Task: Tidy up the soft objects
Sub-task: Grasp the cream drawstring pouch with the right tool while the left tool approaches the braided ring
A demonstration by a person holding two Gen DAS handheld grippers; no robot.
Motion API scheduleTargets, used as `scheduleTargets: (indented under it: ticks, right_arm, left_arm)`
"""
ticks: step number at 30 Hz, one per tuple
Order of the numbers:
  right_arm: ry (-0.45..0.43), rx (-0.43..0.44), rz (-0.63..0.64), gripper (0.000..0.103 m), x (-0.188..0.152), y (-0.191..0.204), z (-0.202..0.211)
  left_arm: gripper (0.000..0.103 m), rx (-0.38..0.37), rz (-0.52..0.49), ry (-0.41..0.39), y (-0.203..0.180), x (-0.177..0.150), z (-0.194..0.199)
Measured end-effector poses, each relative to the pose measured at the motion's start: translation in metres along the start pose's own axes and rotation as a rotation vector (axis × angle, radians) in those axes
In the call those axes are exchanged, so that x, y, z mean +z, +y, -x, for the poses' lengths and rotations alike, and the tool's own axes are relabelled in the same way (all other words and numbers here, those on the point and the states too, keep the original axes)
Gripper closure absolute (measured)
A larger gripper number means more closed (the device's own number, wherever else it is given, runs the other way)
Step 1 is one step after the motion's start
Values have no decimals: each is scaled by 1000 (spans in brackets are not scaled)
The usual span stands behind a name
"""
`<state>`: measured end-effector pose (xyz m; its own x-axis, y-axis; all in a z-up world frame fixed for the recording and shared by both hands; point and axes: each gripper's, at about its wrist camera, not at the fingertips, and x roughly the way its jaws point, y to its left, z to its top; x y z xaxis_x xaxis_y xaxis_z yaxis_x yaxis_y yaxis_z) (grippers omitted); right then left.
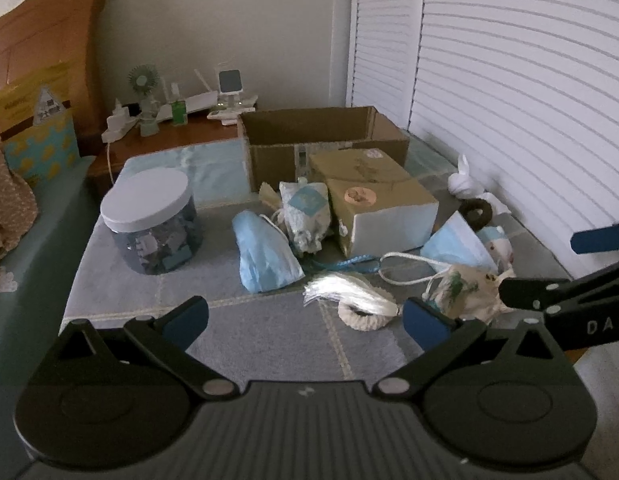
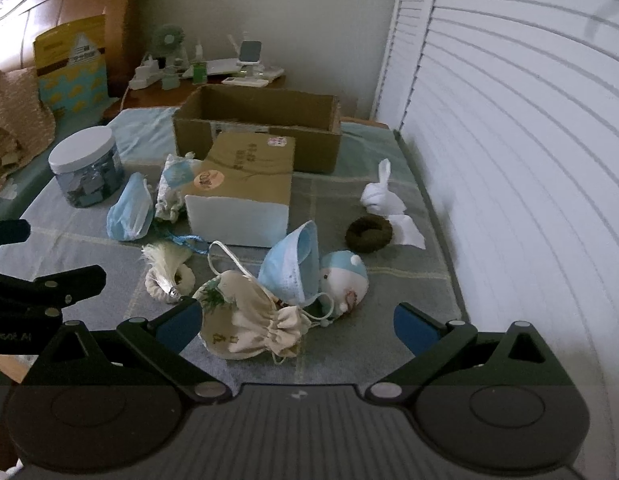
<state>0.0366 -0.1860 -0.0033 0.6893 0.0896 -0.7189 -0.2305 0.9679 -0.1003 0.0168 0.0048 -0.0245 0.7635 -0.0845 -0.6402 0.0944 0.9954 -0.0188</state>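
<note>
A bed [image 2: 389, 280] covered by a checked blue-grey blanket fills both wrist views, with white louvred doors [image 2: 509, 160] along its right side. At the far end sits an open, empty-looking cardboard box [image 2: 229, 136], and just in front of it a closed tan carton [image 2: 245, 176] with a white front face. A clear jar with a white lid [image 2: 87, 168] stands well to the left.

The soft things lie scattered on the blanket nearer the person. A cream drawstring pouch [image 2: 249, 320] lies closest, just ahead of the right gripper [image 2: 297, 328] and slightly to its left, its gathered neck pointing right so its long axis runs across the line of the fingers. Touching it behind are a blue face mask [image 2: 293, 268] and a small plush toy with a blue cap [image 2: 345, 280]. Another blue face mask [image 2: 129, 208] lies further left beside a small patterned pouch [image 2: 173, 188]. A white tassel on a braided ring [image 1: 361, 300] lies just ahead of the left gripper [image 1: 305, 320]. A dark fuzzy ring [image 2: 368, 233] and a white knotted cloth rabbit [image 2: 379, 196] sit to the right, near the doors.

Both grippers hover with jaws spread wide, holding nothing. The right one seems better placed for the pouch; the left is nearer the tassel. The open box is a likely destination, straight ahead beyond the carton.
</note>
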Motion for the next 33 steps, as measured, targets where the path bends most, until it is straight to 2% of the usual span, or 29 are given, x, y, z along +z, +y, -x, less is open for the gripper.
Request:
scheduleTargets:
  ticks: [8,14,21,27,29,33]
  right_arm:
    - [15,60,61,0,-3,9,-17]
    - [9,106,125,1,-6,23,-26]
    - [28,110,163,2,-5,36,-43]
    - [45,79,183,9,-7,40,-55]
    - [49,71,189,17,-8,41,-57]
    - [38,53,190,22,-8,40,-56]
  left_arm:
    - [1,-33,-9,21,12,-9,-17]
    - [1,-27,2,44,25,-15,-27]
    - [1,-30,21,61,34,-19,-35]
    - [1,-46,12,63,33,-18,-39]
    - [1,-52,1,64,30,-18,-40]
    - [1,-68,-22,63,25,-17,-41]
